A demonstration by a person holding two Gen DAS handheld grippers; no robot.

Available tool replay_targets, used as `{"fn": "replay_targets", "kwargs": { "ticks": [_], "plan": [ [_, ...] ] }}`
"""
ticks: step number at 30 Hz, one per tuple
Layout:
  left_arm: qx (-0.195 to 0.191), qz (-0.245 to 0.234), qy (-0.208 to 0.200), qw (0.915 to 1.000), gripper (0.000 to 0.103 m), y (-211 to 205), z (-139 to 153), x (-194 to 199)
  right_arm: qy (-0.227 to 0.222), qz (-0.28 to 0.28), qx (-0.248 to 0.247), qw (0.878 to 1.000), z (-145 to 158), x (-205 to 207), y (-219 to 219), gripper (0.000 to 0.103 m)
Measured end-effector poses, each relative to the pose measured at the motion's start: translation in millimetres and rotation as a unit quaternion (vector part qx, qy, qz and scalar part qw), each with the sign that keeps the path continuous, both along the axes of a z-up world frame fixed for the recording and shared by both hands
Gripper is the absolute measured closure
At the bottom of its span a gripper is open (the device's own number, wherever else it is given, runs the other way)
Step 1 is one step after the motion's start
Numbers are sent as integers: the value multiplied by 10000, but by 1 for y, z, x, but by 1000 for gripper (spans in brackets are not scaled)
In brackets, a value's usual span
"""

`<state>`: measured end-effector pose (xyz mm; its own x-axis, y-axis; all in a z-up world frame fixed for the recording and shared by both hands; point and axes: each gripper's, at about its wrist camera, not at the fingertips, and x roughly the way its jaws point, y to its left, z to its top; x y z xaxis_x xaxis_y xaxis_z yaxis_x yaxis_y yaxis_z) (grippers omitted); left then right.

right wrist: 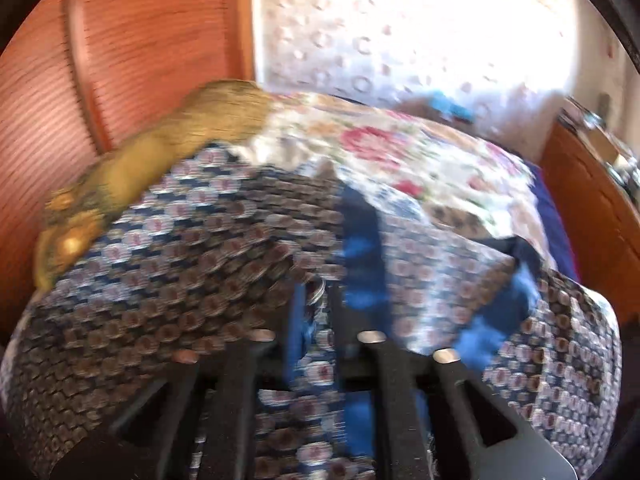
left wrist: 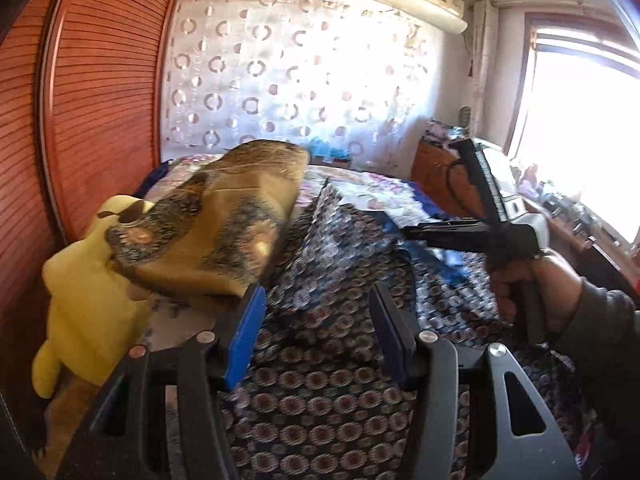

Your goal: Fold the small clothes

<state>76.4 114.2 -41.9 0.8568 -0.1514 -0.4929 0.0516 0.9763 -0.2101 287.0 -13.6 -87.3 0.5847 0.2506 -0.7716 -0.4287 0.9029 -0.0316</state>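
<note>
Left gripper (left wrist: 316, 320): nearest the left wrist lens; my jaws stand spread with nothing between the blue pads; it hovers above the cloth, pointing toward 12 o'clock.
Patterned garment (left wrist: 320, 360): dark cloth with round medallions, spread over the bed directly under and ahead of my left tool; its long axis appears to run from 6 to 12 o'clock, with a raised fold near centre.
Right gripper (right wrist: 320, 312): partly spread, with a fold of the patterned garment lying between the fingers; blur prevents me from telling whether the pads press on it.
Right hand (left wrist: 532, 292): at 3 o'clock from my left tool, gripping its handle above the garment's right side.
Key relation: my right tool is the nearer to a seizable edge; my left must descend toward 12 o'clock to reach the cloth.
Cushion (left wrist: 216, 216): tan, at 10 o'clock, beside the yellow plush toy (left wrist: 88, 304); off the garment.
</note>
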Motion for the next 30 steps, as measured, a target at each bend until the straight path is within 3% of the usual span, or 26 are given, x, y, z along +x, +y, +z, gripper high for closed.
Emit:
{"fn": "replay_targets", "kwargs": {
  "ticks": [1, 7, 16, 24, 30],
  "plan": [
    [12, -32, -1, 10000, 49, -2, 0, 2, 23, 5, 43, 10000, 2, 2, -6, 47],
    [346, -209, 66, 9992, 49, -22, 0, 12, -165, 116, 444, 9988, 20, -13, -36, 46],
    [664, -82, -71, 9977, 49, -51, 5, 26, -367, 140, 468, 9981, 31, -56, -81, 40],
    [762, -288, -313, 9962, 49, -86, 10, 44, -638, -375, 641, 9952, 48, -88, -151, 40],
    [704, -773, -107, 9945, 49, -116, 3, 54, -708, -870, 504, 9924, 50, -105, -210, 40]
  ]
}}
